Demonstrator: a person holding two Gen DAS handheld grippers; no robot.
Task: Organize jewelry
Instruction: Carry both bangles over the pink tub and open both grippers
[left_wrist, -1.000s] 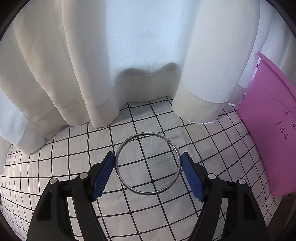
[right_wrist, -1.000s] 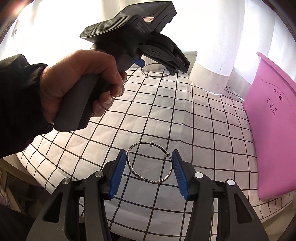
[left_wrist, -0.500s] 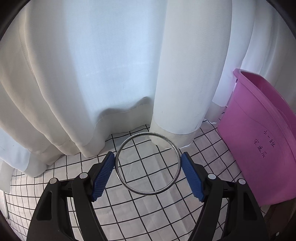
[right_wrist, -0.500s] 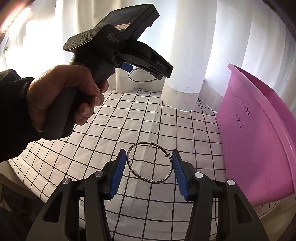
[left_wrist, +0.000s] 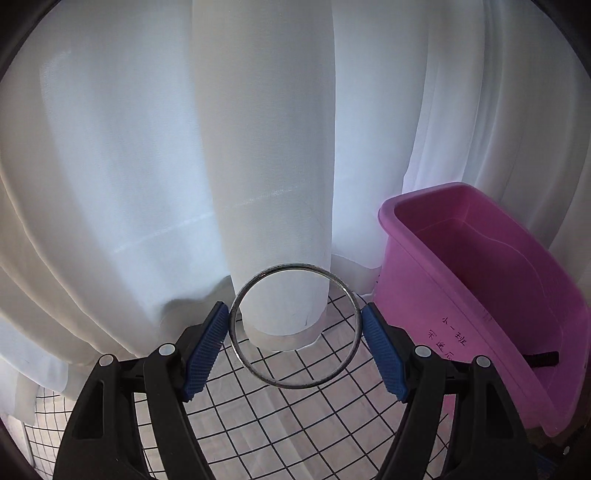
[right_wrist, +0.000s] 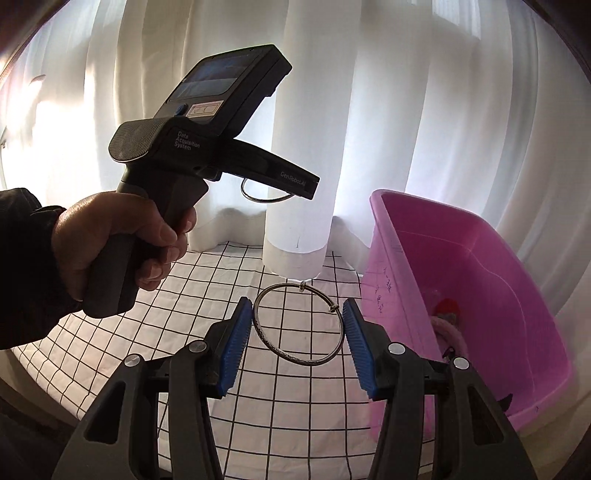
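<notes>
Left wrist view: our left tool grips a plain silver bangle edge to edge between its blue pads, low in the centre of the frame, raised above the checked table. The pink bin stands at the right of the frame, just past the right pad, its open mouth turned up and toward us. White curtains fill everything behind. We judge the drop lies to the right of this tool and a little ahead.

Right wrist view: our right tool clamps a second bangle, this one with small knots on its wire, at lower centre. The bin again sits at the right of the frame, close beside the right pad; something red and a piece of rope lie in its bottom, too blurred to name. Our left hand holds the other tool at centre left, higher up, its bangle showing beneath its nose in mid-frame. By our reading the right tool is nearer the bin's rim, so it should clear first, with both rings travelling toward the right of the frame.
</notes>
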